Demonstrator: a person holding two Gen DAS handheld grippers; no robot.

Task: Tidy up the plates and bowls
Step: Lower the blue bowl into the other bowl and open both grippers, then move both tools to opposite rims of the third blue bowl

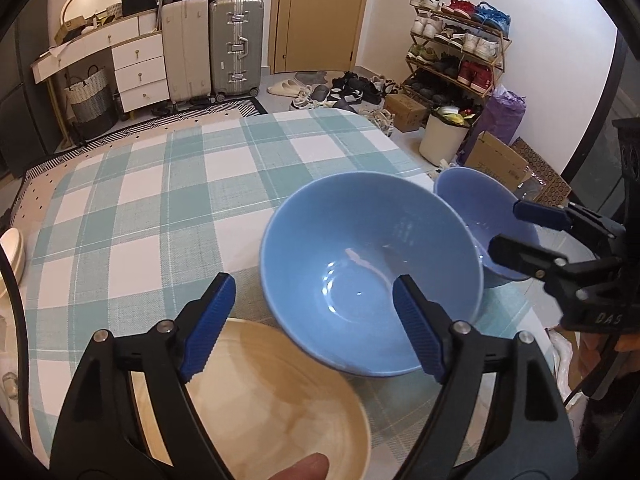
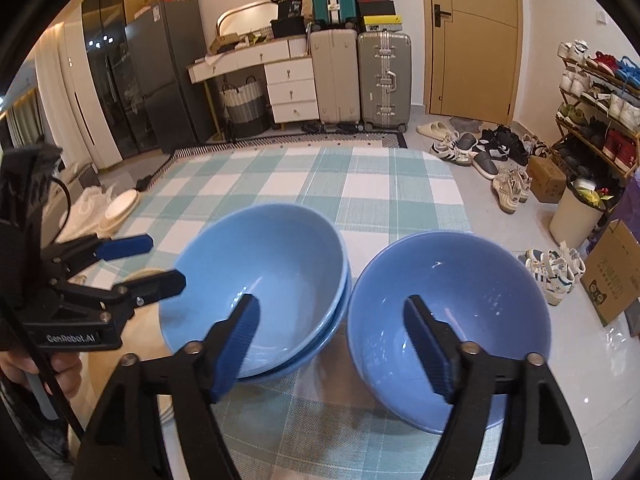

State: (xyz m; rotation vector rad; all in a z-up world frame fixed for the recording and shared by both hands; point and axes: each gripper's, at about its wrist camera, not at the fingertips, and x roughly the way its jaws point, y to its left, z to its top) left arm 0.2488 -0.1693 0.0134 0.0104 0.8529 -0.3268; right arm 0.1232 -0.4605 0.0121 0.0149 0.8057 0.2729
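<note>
Bowls: stacked blue pair (image 2: 256, 292) sitting on the checked desk (image 2: 360, 188) beside a single blue bowl (image 2: 448, 320); left gripper (image 1: 312, 324) and right gripper (image 2: 332, 344) both gaping, holding nothing; next grip is wanting the single's rim seated squarely.

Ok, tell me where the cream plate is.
In the left wrist view the cream plate lies on the checked tablecloth, near the bottom edge, beside the stacked blue bowls.

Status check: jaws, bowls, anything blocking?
Left gripper and right gripper: jaws open, nothing held. Stacked blue bowls beside single blue bowl on checked tablecloth. Wooden plate near left gripper; no obstruction seen.
</note>
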